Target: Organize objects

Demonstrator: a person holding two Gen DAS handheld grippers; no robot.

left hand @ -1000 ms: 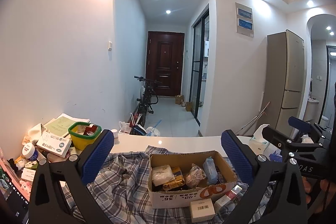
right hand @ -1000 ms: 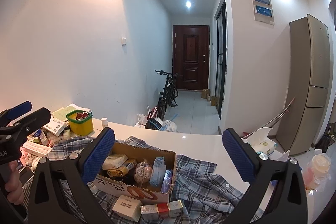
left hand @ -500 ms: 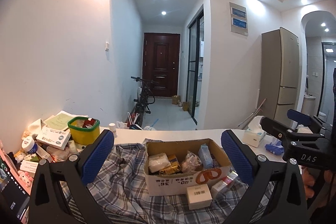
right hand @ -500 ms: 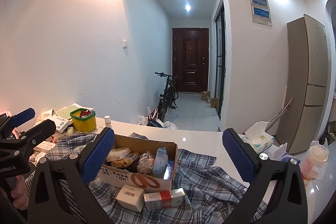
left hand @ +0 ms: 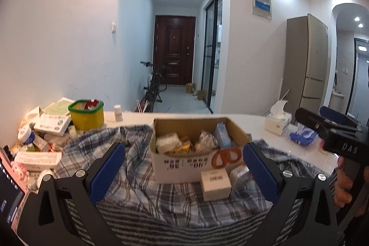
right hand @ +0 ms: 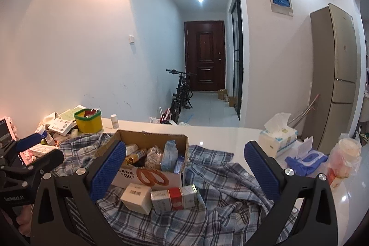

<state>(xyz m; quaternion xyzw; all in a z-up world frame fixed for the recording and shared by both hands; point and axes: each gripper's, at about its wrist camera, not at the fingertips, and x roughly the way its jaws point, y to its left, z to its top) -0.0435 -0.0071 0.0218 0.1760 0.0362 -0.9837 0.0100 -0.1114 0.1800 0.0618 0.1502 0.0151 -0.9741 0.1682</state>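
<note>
Above the cardboard box (left hand: 191, 151), both tongs (left hand: 184, 167) (right hand: 185, 167) hover level, spread wide, empty.

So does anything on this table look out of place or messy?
Yes. A crumpled plaid shirt is spread under the cardboard box, and two small cartons lie loose on it outside the box.

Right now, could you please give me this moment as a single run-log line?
left claw: open, empty | right claw: open, empty | cardboard box: on plaid shirt | two small cartons: in front of box
</note>
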